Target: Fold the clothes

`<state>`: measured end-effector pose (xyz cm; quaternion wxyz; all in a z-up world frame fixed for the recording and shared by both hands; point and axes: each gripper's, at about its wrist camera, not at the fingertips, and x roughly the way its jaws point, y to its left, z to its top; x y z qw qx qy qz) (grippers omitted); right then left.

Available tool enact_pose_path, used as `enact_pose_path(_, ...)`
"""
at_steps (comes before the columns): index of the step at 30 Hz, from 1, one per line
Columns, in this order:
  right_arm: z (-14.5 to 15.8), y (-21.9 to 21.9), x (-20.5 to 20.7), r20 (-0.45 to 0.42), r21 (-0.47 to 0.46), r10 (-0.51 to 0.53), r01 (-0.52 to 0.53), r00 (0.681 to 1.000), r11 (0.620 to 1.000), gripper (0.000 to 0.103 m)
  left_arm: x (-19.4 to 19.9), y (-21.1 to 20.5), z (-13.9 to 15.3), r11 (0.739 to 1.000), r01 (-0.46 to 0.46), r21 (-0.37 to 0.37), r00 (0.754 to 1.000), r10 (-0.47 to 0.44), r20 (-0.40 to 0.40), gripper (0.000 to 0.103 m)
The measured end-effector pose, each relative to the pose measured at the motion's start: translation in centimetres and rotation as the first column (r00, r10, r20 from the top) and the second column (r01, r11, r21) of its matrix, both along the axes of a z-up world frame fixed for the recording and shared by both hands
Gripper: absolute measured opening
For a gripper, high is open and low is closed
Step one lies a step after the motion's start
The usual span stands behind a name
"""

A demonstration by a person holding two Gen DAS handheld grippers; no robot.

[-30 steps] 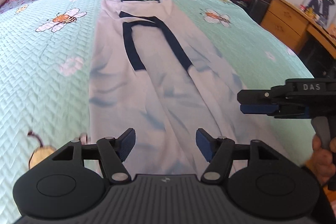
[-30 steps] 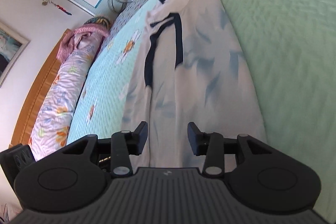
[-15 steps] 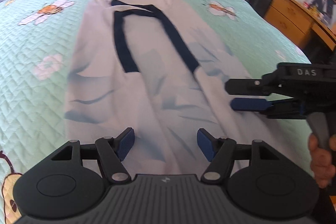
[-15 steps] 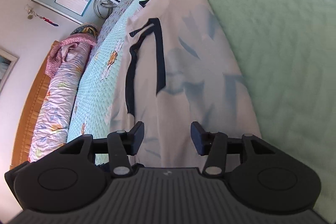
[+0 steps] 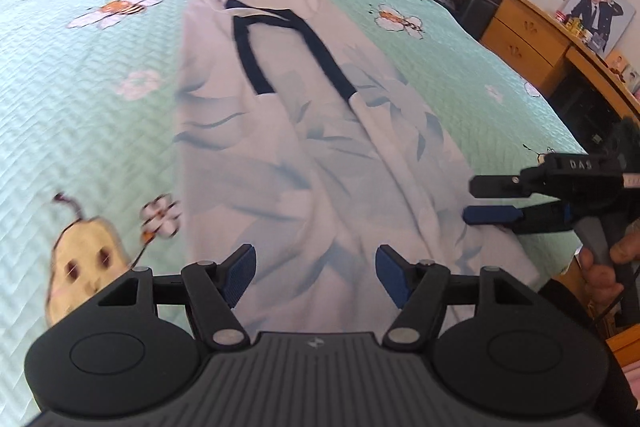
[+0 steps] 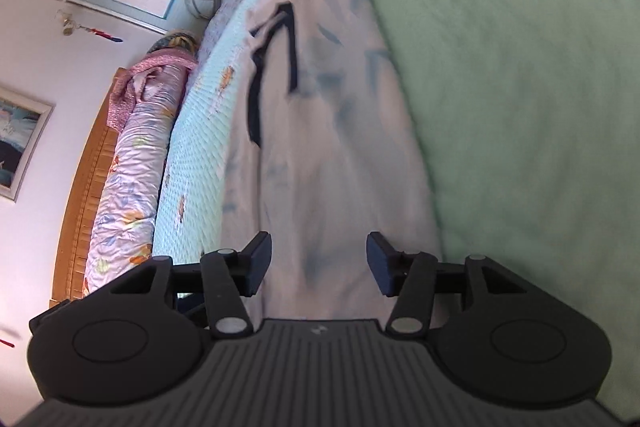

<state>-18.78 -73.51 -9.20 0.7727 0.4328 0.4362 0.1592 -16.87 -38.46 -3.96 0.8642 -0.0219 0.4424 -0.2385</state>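
We've got the white shirt (image 5: 304,155) lying long and narrow on the bed (image 5: 88,99), sides turned in, collar at the far end. Both the left tool (image 5: 316,277) and right tool (image 6: 316,261) hang spread wide and empty over its near hem. We'd pinch both hem corners evenly so any lengthwise fold lands square.

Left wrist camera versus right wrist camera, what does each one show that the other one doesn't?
Only the left wrist view shows the right gripper from the side with the hand holding it, the wooden dresser, and the bee prints on the quilt.

Only the right wrist view shows the rolled floral duvet against the wooden headboard, and the framed picture.

Both show the white garment with dark navy trim spread on the green quilted bedspread, and open jaws poised above its near hem.
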Motion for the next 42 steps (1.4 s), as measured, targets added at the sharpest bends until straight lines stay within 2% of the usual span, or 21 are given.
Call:
enact_pose_path(3, 0.4, 0.1, -0.9, 0.006, 0.009, -0.022, 0.022, 1.000, 1.000, 0.055, -0.6, 0.8, 0.3, 0.999, -0.039, 0.006, 0.999, 0.039, -0.006, 0.069)
enact_pose_path(7, 1.9, 0.8, -0.8, 0.059, -0.018, -0.019, 0.020, 0.998, 1.000, 0.055, -0.5, 0.6, 1.1, 0.998, -0.070, 0.004, 0.997, 0.070, 0.019, 0.069)
enact_pose_path(10, 2.8, 1.1, -0.2, 0.099, -0.025, -0.015, 0.018, 0.995, 1.000, 0.055, 0.4, -0.1, 1.6, 0.996, -0.086, 0.009, 0.996, 0.085, 0.037, 0.069)
enact_pose_path(14, 3.2, 0.9, 1.4, 0.110, -0.045, -0.031, 0.036, 0.993, 0.998, 0.055, 2.4, -1.0, 1.7, 0.995, -0.096, 0.005, 0.995, 0.095, 0.042, 0.069)
enact_pose_path(17, 3.3, 0.9, 2.8, 0.123, -0.100, -0.026, 0.039, 0.992, 0.994, 0.055, 3.8, -1.6, 1.6, 0.996, -0.088, 0.005, 0.995, 0.088, 0.048, 0.069)
enact_pose_path(21, 4.3, 2.3, 5.4, 0.180, -0.227, 0.028, 0.013, 0.983, 0.974, 0.055, 5.9, -1.9, 0.9, 0.996, -0.094, -0.015, 0.995, 0.094, 0.020, 0.069)
enact_pose_path(24, 5.0, 3.3, 7.3, 0.218, -0.321, 0.074, 0.000, 0.973, 0.947, 0.055, 7.7, -2.0, 0.5, 0.993, -0.113, -0.035, 0.994, 0.113, -0.014, 0.069)
enact_pose_path(27, 5.7, 4.4, 9.3, 0.252, -0.414, 0.123, -0.008, 0.960, 0.910, 0.055, 9.5, -2.0, 0.4, 0.990, -0.130, -0.061, 0.991, 0.130, 0.000, 0.069)
enact_pose_path(31, 8.9, 8.3, 13.8, 0.387, -0.682, 0.306, 0.046, 0.870, 0.730, 0.055, 11.5, -2.1, -0.2, 0.988, -0.142, -0.057, 0.990, 0.143, 0.001, 0.069)
enact_pose_path(34, 9.7, 11.2, 18.2, 0.408, -0.809, 0.446, 0.090, 0.797, 0.580, 0.055, 12.5, -2.0, -1.0, 0.987, -0.146, -0.062, 0.989, 0.144, -0.026, 0.069)
enact_pose_path(37, 9.3, 13.5, 22.5, 0.381, -0.872, 0.542, 0.096, 0.749, 0.480, 0.055, 12.9, -2.2, -1.7, 0.990, -0.130, -0.062, 0.991, 0.128, -0.035, 0.069)
enact_pose_path(41, 7.7, 16.0, 27.6, 0.318, -0.925, 0.612, 0.097, 0.724, 0.367, 0.055, 13.0, -2.4, -2.1, 0.992, -0.106, -0.069, 0.994, 0.105, -0.022, 0.073)
enact_pose_path(42, 7.5, 16.3, 28.3, 0.313, -0.929, 0.613, 0.099, 0.725, 0.357, 0.055, 13.0, -2.3, -2.1, 0.992, -0.104, -0.076, 0.994, 0.103, -0.022, 0.073)
